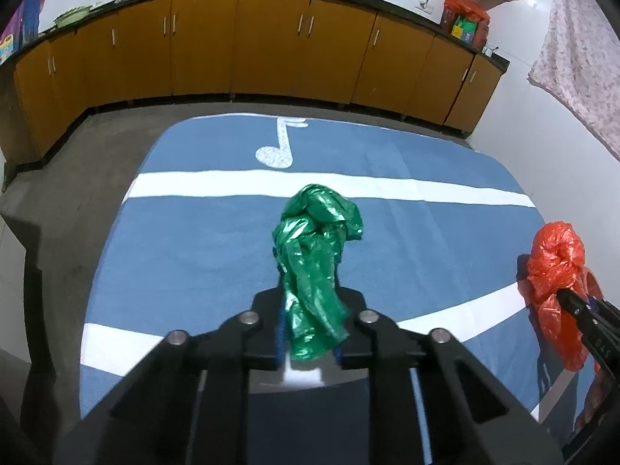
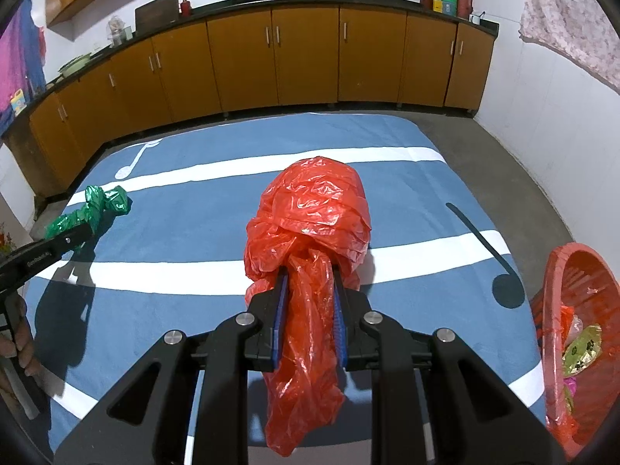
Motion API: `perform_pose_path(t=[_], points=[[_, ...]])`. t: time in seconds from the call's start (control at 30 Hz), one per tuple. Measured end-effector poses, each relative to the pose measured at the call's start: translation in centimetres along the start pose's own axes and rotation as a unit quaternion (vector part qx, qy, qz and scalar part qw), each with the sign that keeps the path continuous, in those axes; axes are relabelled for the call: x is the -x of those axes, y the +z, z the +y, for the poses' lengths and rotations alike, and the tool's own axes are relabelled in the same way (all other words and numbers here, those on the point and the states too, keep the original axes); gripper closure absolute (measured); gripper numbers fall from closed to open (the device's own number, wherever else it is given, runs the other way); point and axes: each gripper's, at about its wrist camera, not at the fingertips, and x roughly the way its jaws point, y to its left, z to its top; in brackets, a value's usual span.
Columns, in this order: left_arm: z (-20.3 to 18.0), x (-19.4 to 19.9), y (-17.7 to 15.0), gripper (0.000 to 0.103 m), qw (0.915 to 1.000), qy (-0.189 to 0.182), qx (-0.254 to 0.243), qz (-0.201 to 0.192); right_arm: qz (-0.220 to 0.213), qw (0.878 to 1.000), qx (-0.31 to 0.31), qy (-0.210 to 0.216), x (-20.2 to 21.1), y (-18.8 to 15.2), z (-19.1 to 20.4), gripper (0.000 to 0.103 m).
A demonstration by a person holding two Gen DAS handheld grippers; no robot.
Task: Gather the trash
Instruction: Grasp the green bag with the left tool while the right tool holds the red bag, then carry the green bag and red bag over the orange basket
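Left claw (image 1: pixel 308 310) clamped on the tail of the crumpled green bag (image 1: pixel 316 248), bulk bulging out past the fingertips above the blue rug (image 1: pixel 193 232). Right claw (image 2: pixel 310 306) likewise clenched, on the neck of the red bag (image 2: pixel 314 217), loose end dangling back between the blue pads (image 2: pixel 281 317). Both pieces off the rug, gripped by thin film only. Risk number one: slick plastic sliding out of the pads on a quick swing, green one especially, pinched near its end. Risk number two: dangling red tail catching on the rim of the red basket (image 2: pixel 550 310), low at the right edge of the right wrist view, wrappers already inside, and draping over the side rather than dropping in. Risk three: two claws near each other, bags brushing or tangling if carried across together.
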Motion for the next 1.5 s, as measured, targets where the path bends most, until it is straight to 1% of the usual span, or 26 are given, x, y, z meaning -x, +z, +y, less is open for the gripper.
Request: perform_pose_path(t=[0.3,0.5,0.63,0.83,1.03,1.2,1.5], points=[[-2.5,3.0,-0.7,0.090,0.9992,0.010,-0.024,-0.030,-0.019,1.000,0.014,-0.002,2.1,-0.3,0.6,0.084],[-4.7,6.0,-1.4,0.090,0.9982,0.000,-0.034,-0.050,-0.043,0.999,0.002,-0.003,5.3,-0.4,-0.7,0.084],[-6.8,8.5,-1.3,0.090,0.9971,-0.015,-0.038,-0.064,-0.060,0.998,-0.002,-0.007,7.7,-0.6,-1.9,0.084],[-10.9,11.8,-1.1,0.090,0.9942,-0.034,-0.056,-0.085,-0.087,0.996,-0.017,-0.022,11.7,-1.3,-4.8,0.084],[-15.5,14.6,-1.4,0.090,0.9909,-0.052,-0.077,-0.097,-0.105,0.993,-0.034,-0.043,14.4,-1.8,-7.6,0.084],[-19.0,16.3,-1.9,0.090,0.9877,-0.069,-0.093,-0.104,-0.117,0.990,-0.048,-0.067,16.2,-2.3,-9.9,0.084],[-25.4,17.6,-3.1,0.090,0.9811,-0.101,-0.128,-0.104,-0.123,0.984,-0.078,-0.103,18.2,-3.9,-14.8,0.084]])
